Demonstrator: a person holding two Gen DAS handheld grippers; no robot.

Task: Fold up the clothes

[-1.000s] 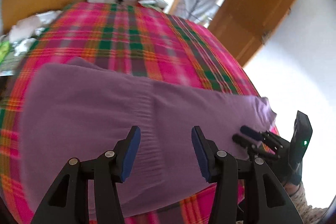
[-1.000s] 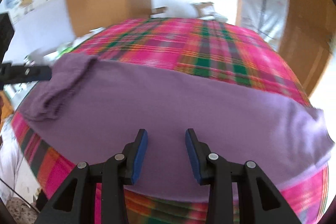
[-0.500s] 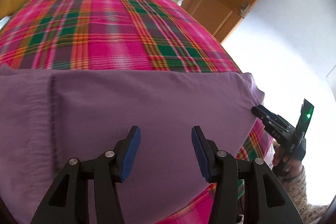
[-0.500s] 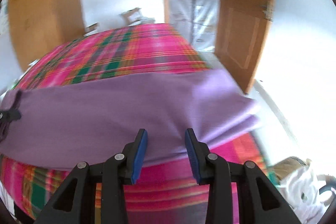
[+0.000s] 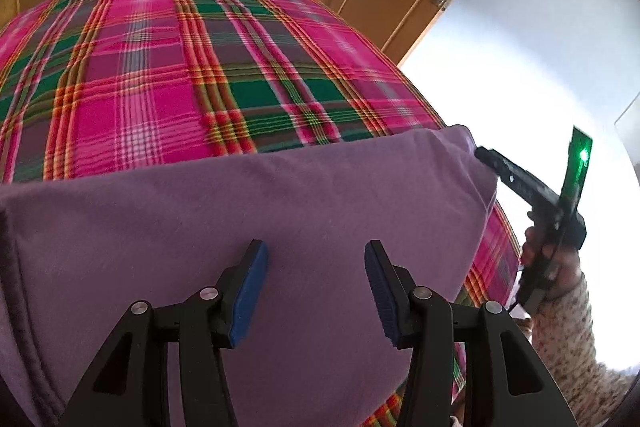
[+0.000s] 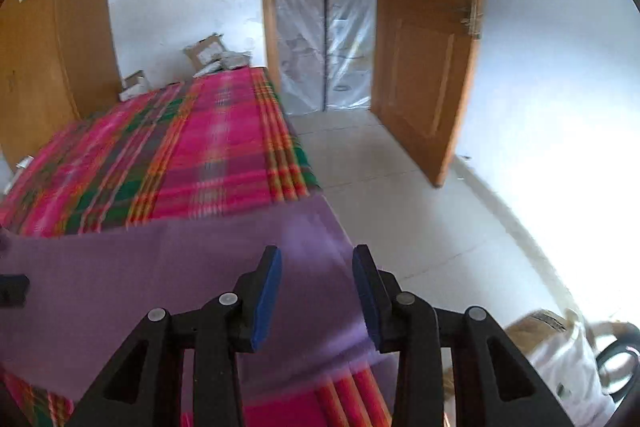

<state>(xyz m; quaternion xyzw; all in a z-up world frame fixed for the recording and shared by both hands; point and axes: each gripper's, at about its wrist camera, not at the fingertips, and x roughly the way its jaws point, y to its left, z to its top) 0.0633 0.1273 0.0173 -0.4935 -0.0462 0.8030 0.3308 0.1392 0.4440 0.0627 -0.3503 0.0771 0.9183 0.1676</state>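
Currently the purple garment (image 5: 280,227) lies spread flat across the near part of the bed (image 5: 160,67), on the pink and green plaid blanket, with its right end reaching the edge of the bed beside the floor (image 6: 400,195). The left hand-held gripper (image 5: 316,283) hovers above the middle of the cloth with its jaws partly apart and nothing between the blue pads (image 5: 250,291). The right hand-held gripper (image 6: 316,291) is over the right end of the garment, also partly open and empty (in the left wrist view its tip appears just beside the far right corner of the cloth, but I cannot tell if it touches).

I judge that the step in hand is the approach to the right end, before a fold is started. The next move calls for lowering the right jaws onto that edge and closing on the fabric, probably both layers together. The left one then needs a hold or a press on the cloth, so that the garment does not slide when the end is carried over.
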